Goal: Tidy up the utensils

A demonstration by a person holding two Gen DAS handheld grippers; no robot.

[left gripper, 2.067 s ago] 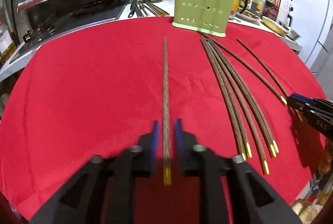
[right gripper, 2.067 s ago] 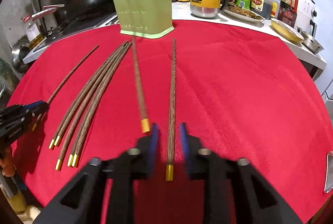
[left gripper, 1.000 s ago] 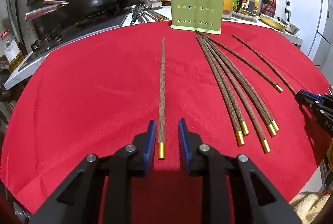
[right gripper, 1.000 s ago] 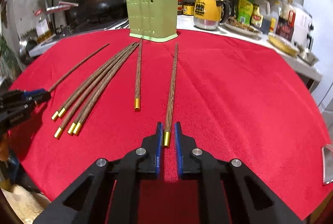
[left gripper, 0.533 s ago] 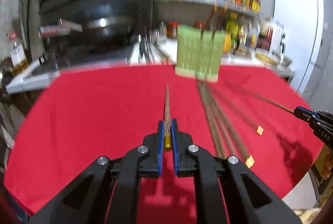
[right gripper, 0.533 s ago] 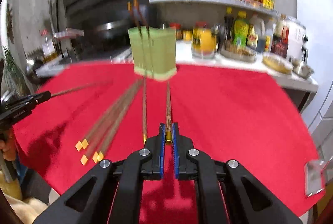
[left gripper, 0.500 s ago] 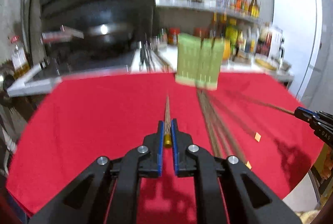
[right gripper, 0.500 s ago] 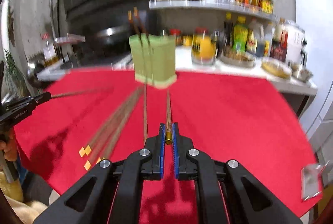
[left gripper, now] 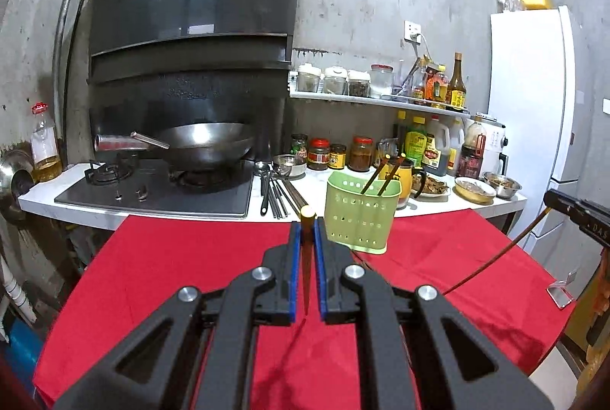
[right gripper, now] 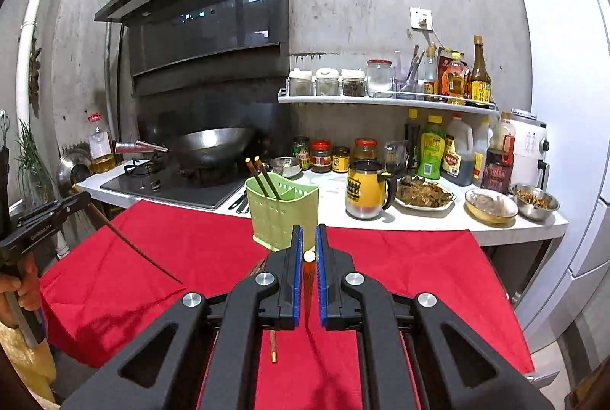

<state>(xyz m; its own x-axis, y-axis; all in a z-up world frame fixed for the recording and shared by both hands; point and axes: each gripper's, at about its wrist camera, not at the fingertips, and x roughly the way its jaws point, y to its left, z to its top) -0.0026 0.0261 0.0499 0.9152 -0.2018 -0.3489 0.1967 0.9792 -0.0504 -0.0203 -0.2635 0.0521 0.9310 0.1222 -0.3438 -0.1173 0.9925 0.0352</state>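
My left gripper (left gripper: 307, 225) is shut on a brown chopstick (left gripper: 306, 257), lifted off the red cloth (left gripper: 171, 269) with its gold end up. My right gripper (right gripper: 309, 238) is shut on another chopstick (right gripper: 308, 280), also lifted and hanging down. The green utensil holder (left gripper: 360, 219) stands at the cloth's far edge with two chopsticks in it; in the right wrist view the holder (right gripper: 284, 213) is just ahead of my fingers. The right gripper with its chopstick shows at the right of the left wrist view (left gripper: 572, 215). One loose chopstick (right gripper: 273, 347) lies on the cloth below.
Behind the cloth runs a white counter (right gripper: 419, 215) with a yellow mug (right gripper: 364, 194), food bowls, jars and bottles. A stove with a wok (left gripper: 206, 143) is at the back left. Metal utensils (left gripper: 274, 192) lie beside the stove. A fridge (left gripper: 533, 124) stands at the right.
Both grippers closed on a chopstick each and lifted them high off the cloth, tilting up so the views now face the kitchen wall.
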